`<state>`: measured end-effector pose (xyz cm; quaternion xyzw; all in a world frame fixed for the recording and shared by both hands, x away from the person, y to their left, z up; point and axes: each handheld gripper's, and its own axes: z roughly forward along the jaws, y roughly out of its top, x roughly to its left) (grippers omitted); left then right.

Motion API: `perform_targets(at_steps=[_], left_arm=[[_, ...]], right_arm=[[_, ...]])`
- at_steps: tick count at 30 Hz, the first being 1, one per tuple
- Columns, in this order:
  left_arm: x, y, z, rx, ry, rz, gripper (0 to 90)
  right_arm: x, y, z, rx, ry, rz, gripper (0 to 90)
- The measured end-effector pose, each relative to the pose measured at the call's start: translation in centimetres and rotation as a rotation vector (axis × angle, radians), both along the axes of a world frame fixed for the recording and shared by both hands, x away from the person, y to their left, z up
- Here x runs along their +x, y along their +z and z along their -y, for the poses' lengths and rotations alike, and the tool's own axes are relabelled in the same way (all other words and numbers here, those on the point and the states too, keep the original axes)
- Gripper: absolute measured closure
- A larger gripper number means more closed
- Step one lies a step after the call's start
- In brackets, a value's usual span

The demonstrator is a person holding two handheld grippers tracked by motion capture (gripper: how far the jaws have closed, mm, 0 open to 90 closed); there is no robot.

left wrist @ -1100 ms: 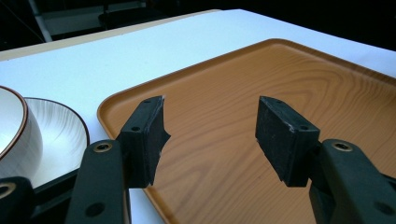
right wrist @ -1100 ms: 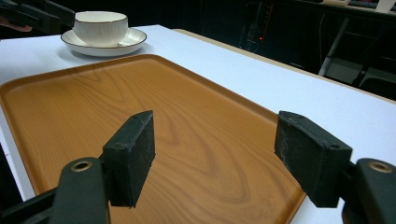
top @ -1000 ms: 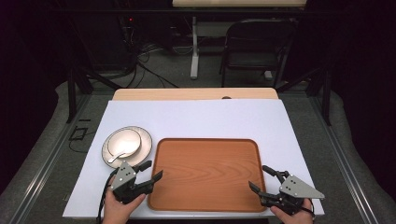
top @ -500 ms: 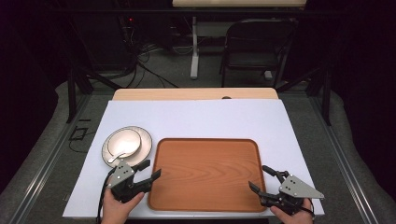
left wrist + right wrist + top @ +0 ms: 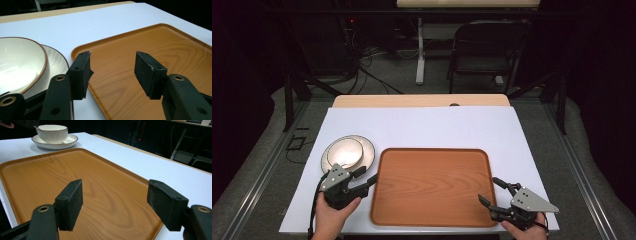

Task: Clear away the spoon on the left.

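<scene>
- The left gripper (image 5: pixel 362 179) sits at the near-left corner of the wooden tray (image 5: pixel 432 185), jaws spread apart and holding nothing; in the left gripper view they straddle the tray's left rim.
- The right gripper (image 5: pixel 495 191) rests at the near-right corner, jaws likewise wide open and empty, pointing in over the tray's right edge.
- From where I stand, the step looks like taking the tray by its two sides. Each pair of jaws should close squarely on the raised rim, low and level, both at once, so the tray does not tip.
- The tray is bare: nothing lies in it.
- Just left of the tray, on the white tabletop (image 5: pixel 422 127), a cream bowl (image 5: pixel 345 152) stands on a saucer (image 5: pixel 367 148). What looks like a spoon handle shows at its rim in the right gripper view; its contents I cannot tell.
</scene>
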<state>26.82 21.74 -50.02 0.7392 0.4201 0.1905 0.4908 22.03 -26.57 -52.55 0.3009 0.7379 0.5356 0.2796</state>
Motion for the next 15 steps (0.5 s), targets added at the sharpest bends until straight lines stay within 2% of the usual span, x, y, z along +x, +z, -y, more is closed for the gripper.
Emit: perform_targets(at_steps=[2,9,15], left_arm=[[0.2,0.3,-0.2,-0.011,0.012,-0.012,47.7],[0.8,1.4,-0.8,0.024,0.047,-0.036,48.9],[1.4,2.6,-1.2,0.036,0.057,-0.045,50.4]], right_arm=[[0.0,0.0,0.0,0.0,0.001,0.001,28.7],[0.0,0.0,0.0,0.0,0.0,-0.001,28.7],[0.0,0.0,0.0,0.002,-0.002,-0.005,28.7]])
